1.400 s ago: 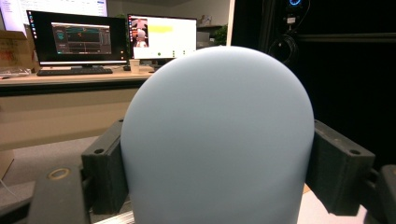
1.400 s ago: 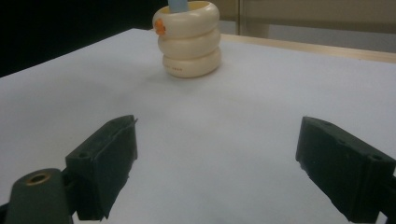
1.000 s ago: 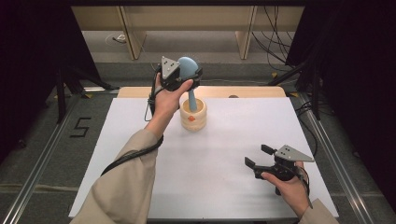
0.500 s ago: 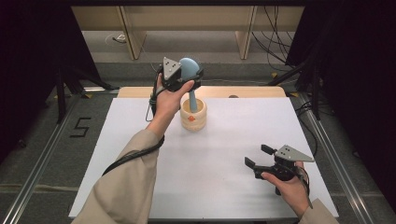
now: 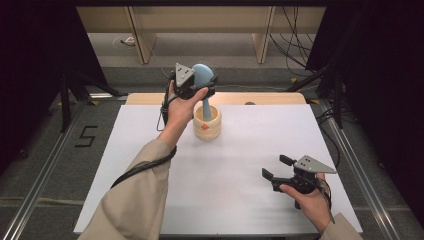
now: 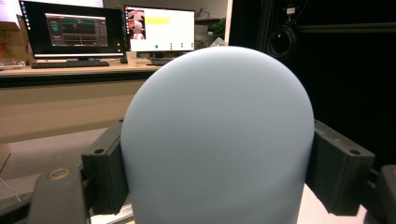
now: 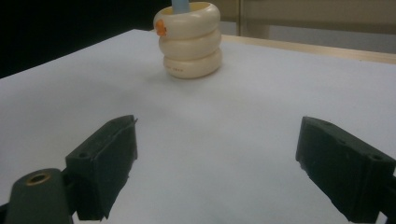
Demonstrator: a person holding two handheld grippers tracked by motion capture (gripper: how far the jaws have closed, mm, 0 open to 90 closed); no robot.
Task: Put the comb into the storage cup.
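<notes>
Two grippers: left gripper (image 5: 200,85) clamps one pale-blue rounded plastic brush (image 6: 217,135) standing in one cream ribbed holder (image 5: 207,122); right gripper (image 5: 280,167) gapes empty. Monitors (image 6: 107,29) appear behind the brush in the left gripper view.

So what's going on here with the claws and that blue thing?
A person is working at a white table with a hand-held claw in each hand. The left claw is clamped on the rounded head of a pale blue brush, whose handle stands in a cream ringed holder at the far side of the table. The right claw rests near the table's front edge, jaws open and empty, pointed toward the holder.
</notes>
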